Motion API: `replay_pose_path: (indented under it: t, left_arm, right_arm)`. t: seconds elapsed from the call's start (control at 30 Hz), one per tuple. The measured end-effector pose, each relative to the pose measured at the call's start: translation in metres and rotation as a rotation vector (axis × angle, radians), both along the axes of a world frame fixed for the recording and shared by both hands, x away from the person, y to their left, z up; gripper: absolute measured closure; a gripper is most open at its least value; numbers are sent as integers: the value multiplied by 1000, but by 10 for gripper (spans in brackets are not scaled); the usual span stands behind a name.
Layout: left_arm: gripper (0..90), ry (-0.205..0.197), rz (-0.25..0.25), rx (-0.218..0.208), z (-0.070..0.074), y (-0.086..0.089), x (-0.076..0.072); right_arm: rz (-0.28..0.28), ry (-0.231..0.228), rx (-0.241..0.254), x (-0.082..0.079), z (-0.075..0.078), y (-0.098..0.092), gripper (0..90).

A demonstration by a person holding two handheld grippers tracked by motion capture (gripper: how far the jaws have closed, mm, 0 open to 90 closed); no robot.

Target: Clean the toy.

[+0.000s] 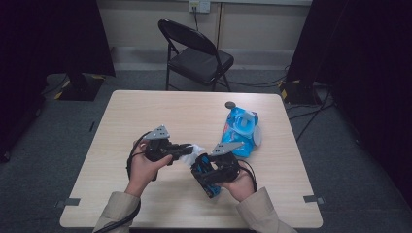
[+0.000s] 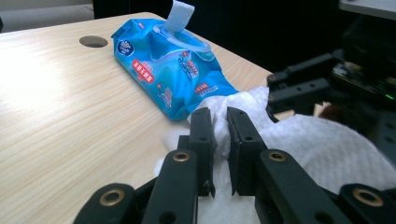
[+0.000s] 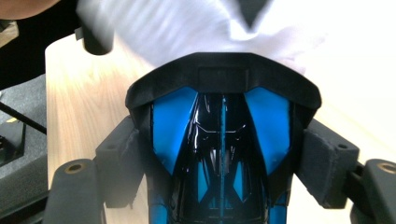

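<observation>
Left gripper [image 1: 187,149] level (clamping wipe [image 1: 198,152])

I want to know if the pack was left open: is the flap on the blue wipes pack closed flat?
No, the flap stands up from the blue wipes pack in the left gripper view.

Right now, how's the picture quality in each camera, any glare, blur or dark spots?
High view: dim, edges fall to black, table evenly lit. Left gripper view: glare on the wood at left, wipes pack sharp, dark at right. Right gripper view: white wipe blurred and overexposed, glossy reflections on the blue and black toy car.
</observation>
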State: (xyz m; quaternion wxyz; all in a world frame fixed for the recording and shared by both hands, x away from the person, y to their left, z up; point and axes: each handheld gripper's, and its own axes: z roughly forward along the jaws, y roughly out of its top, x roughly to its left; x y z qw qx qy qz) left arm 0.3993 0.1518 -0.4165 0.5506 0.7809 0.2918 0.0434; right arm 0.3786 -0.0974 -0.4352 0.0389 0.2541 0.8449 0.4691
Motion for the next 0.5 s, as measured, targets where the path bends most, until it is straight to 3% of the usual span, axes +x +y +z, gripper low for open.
replay_pose_path:
  t: [0.3,0.5]
  left_arm:
    - [820,-7,-34,-20,1,7,-19]
    - [820,0,-56,-21,-3,1,-24]
  right_arm:
    - [-35,2,6,5,0,-8,257]
    - [-34,-4,9,5,2,-9,258]
